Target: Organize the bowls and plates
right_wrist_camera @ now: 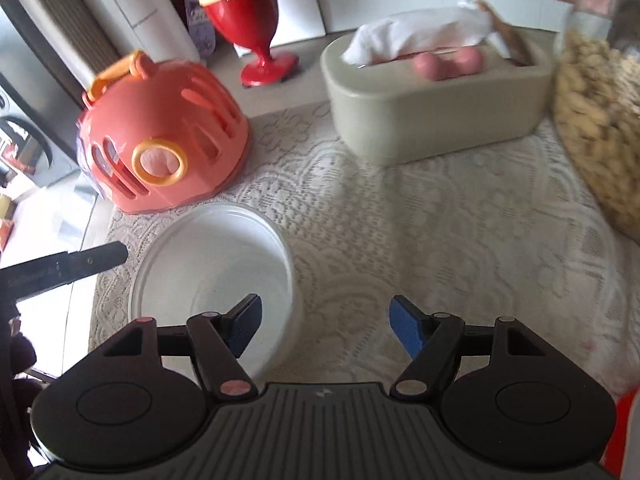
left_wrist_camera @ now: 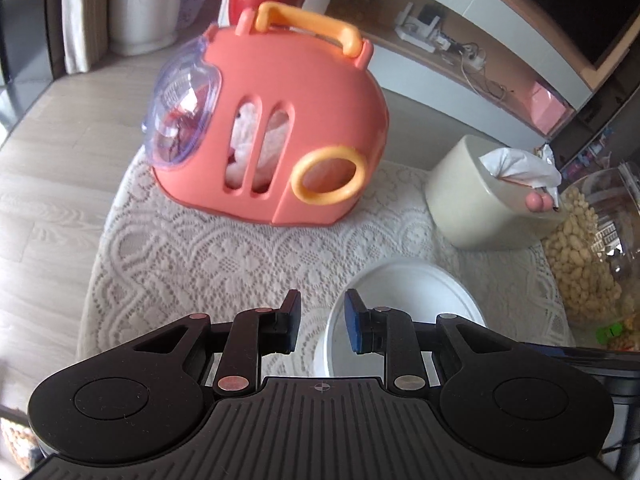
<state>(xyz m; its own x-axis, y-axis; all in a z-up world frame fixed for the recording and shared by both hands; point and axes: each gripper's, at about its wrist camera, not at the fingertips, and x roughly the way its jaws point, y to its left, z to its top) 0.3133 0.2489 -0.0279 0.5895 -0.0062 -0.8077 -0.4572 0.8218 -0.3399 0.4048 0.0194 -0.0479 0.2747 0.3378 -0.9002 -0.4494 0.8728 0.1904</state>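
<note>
A white bowl [left_wrist_camera: 412, 292] stands on the lace tablecloth [left_wrist_camera: 224, 256]. In the left wrist view my left gripper [left_wrist_camera: 322, 320] is open; its right finger sits inside the bowl's near left rim and its left finger outside, and neither visibly presses the wall. The same bowl [right_wrist_camera: 212, 268] shows in the right wrist view at lower left. My right gripper [right_wrist_camera: 325, 330] is wide open, with its left fingertip over the bowl's right inside and its right fingertip over bare cloth. It holds nothing.
A coral plastic pet carrier [left_wrist_camera: 276, 128] with an orange handle stands behind the bowl. A beige tissue box [left_wrist_camera: 492, 204] is at the right, a glass jar of peanuts [left_wrist_camera: 588, 252] beyond it. A red vase [right_wrist_camera: 244, 12] stands at the back on the floor.
</note>
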